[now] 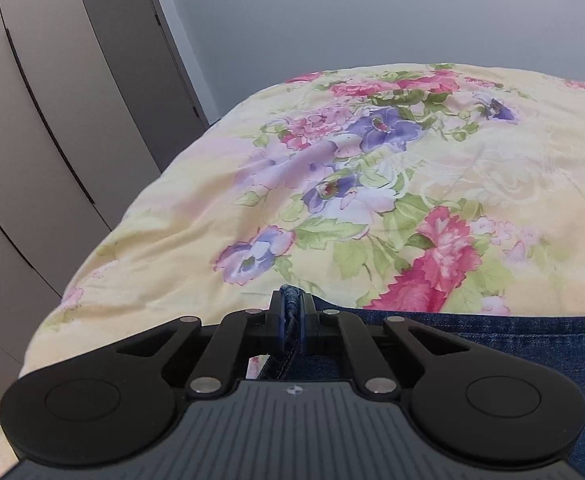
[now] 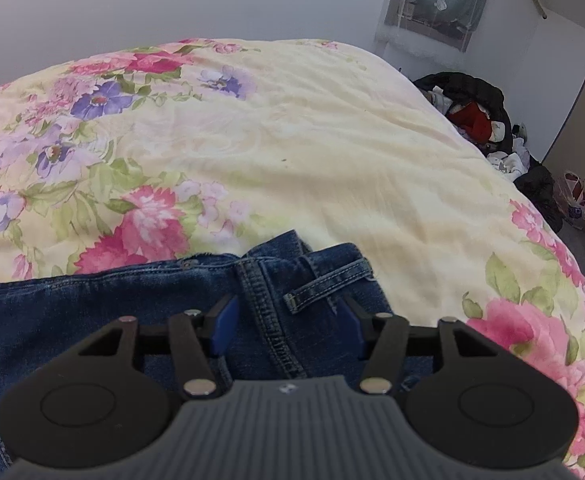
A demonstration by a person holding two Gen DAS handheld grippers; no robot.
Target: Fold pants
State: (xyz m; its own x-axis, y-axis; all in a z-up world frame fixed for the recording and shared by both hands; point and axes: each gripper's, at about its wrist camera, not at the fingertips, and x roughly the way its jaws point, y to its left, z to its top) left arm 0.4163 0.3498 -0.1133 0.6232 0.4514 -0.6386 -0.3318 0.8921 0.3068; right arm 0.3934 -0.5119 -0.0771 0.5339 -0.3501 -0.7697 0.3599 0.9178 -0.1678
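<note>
Left wrist footage shows the left gripper (image 1: 291, 320) clamped on a thick hemmed edge of the jeans (image 1: 492, 344), with the denim pinched between the two blue pads so that no gap is left. Right wrist footage shows the right gripper (image 2: 284, 320) with its jaws spread wide, held over the waistband area, where a belt loop (image 2: 328, 280) and a heavy double-stitched seam (image 2: 268, 312) lie between the fingers; nothing is gripped there, and whether the fingertips touch the cloth cannot be told. The jeans (image 2: 92, 308) are spread across the near edge of a bed covered by a floral quilt (image 2: 332, 152), with the fabric running off to the left in the right view. Denim of this kind is judged to be fairly heavy and soft but with some body: it should drape under its own weight, yet its seams and waistband stay stiff and bulky. A hold is therefore best taken on the waistband or a stitched seam, where layers are thick and slipping is unlikely. The belt loop alone is judged too narrow for a firm hold. A pile of clothes (image 2: 480, 116) is seen beyond the bed.
</note>
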